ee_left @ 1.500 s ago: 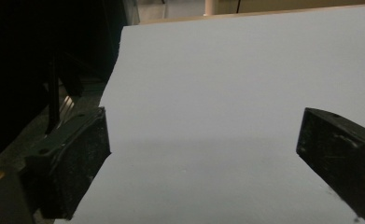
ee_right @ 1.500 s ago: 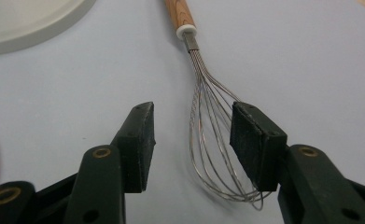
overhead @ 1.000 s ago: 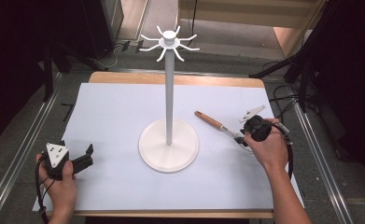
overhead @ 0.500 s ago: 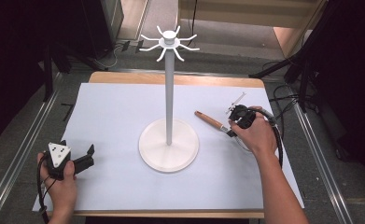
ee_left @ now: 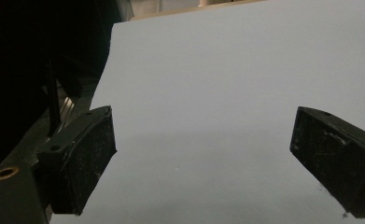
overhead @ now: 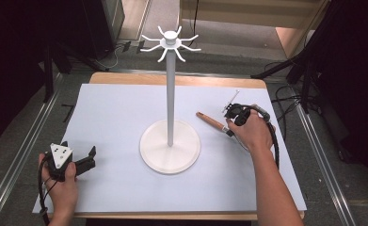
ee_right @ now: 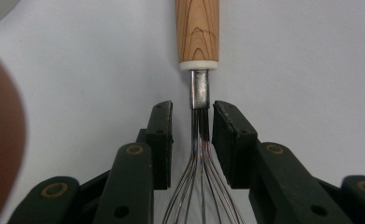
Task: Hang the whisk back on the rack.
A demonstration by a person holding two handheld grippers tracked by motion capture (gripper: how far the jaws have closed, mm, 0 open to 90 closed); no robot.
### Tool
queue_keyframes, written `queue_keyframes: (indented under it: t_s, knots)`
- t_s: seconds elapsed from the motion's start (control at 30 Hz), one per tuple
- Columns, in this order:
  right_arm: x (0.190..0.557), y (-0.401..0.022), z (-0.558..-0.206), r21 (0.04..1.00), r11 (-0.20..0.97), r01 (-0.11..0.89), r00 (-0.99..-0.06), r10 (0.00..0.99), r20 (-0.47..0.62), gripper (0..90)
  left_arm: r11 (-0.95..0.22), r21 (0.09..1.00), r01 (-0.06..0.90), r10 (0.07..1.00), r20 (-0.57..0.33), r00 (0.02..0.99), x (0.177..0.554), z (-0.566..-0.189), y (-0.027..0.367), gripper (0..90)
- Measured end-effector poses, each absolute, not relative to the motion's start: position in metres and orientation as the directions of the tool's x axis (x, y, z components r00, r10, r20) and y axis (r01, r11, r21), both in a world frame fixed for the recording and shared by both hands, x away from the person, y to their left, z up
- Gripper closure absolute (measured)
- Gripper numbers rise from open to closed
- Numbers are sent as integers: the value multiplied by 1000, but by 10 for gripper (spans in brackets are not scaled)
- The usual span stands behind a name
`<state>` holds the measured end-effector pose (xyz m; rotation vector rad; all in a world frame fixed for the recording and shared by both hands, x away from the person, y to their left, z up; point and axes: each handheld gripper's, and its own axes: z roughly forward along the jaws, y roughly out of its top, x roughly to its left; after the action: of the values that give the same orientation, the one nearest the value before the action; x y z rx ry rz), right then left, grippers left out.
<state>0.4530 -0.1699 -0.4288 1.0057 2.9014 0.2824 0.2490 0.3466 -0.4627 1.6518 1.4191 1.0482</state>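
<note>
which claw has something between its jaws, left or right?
The right claw: its jaws flank the whisk wires just below the wooden handle. The left claw gapes over bare paper.

Lab bench (dark tripod legs (overhead: 54,70))

A white sheet (overhead: 116,108) covers nearly the whole counter (overhead: 172,79), whose wooden edge shows as a thin strip along the upper side and again at the bottom of the frame. A metal rail (overhead: 26,150) runs up the left side of the frame just beside the counter, and a second rail (overhead: 320,155) runs up the right side. Beyond the counter lies grey floor (overhead: 219,61). Cables (overhead: 120,49) trail across it at the upper left, near dark equipment. Dark stand legs (overhead: 285,68) slant in at the upper right, below pale wooden furniture (overhead: 247,9).
</note>
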Motion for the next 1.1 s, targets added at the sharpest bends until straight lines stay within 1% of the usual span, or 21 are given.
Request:
queue_keyframes:
  t_s: [0.2, 0.27, 0.37, 0.47, 0.6, 0.7, 0.77, 0.93, 1.1]
  knots:
    - [459, -169, -434, 163, 759, 630, -769, 639, -1, 688, -150, 897, 416, 989, 133, 71, 249, -463, 346, 73]
    - [461, -168, -435, 159, 759, 631, -771, 636, 23, 721, -150, 897, 417, 989, 132, 72, 249, -463, 346, 73]
    - [464, -166, -437, 143, 762, 631, -774, 629, 64, 748, -151, 897, 417, 989, 134, 70, 249, -463, 346, 73]
    - [466, -164, -437, 129, 765, 631, -775, 630, 55, 784, -155, 895, 418, 988, 137, 72, 249, -463, 345, 73]
    - [467, -159, -437, 109, 772, 626, -779, 626, 46, 810, -157, 895, 418, 988, 139, 73, 249, -463, 345, 73]
    - [468, -156, -441, 90, 783, 615, -788, 615, 31, 807, -159, 894, 419, 987, 140, 74, 249, -463, 345, 73]
    - [468, -154, -442, 98, 787, 609, -792, 609, 30, 806, -163, 893, 420, 987, 144, 78, 249, -463, 345, 74]
    - [469, -150, -442, 73, 781, 620, -784, 620, 34, 784, -171, 891, 420, 985, 152, 79, 250, -463, 344, 73]
    - [471, -144, -442, 33, 790, 613, -790, 613, 12, 821, -182, 890, 419, 983, 160, 87, 249, -463, 344, 74]
